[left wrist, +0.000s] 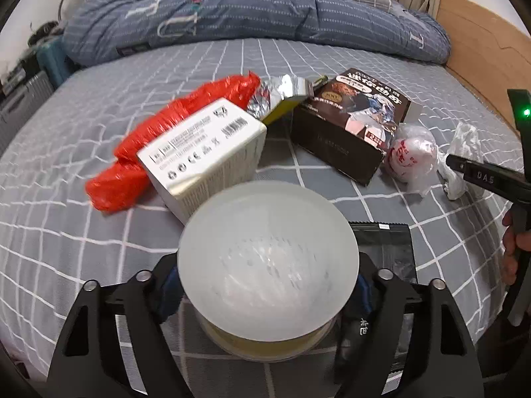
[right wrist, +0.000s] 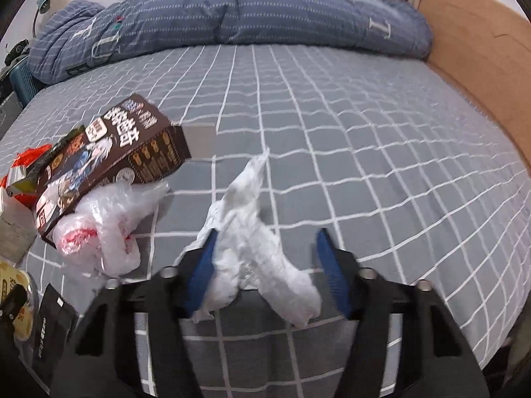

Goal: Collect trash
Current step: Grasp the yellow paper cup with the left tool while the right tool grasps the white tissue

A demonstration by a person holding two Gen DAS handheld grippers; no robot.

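Observation:
My left gripper (left wrist: pixel 265 298) is shut on a round plastic tub with a frosted lid (left wrist: pixel 267 265), held above the bed. Past it lie a white box (left wrist: pixel 205 152), a red plastic bag (left wrist: pixel 159 132), a foil wrapper (left wrist: pixel 278 96), a brown snack box (left wrist: pixel 355 122), a clear bag with red print (left wrist: pixel 411 156) and a black pouch (left wrist: pixel 388 248). My right gripper (right wrist: pixel 265 265) is open around crumpled white paper (right wrist: pixel 245 238) lying on the sheet; its left pad touches the paper. The right gripper also shows at the right edge of the left wrist view (left wrist: pixel 481 179).
The trash lies on a grey checked bed sheet (right wrist: pixel 365 132). A blue quilt (left wrist: pixel 249 16) is heaped along the far side. A wooden bed board (right wrist: pixel 481 66) runs along the right. The brown snack box (right wrist: pixel 109 159) and clear bag (right wrist: pixel 99 232) lie left of the right gripper.

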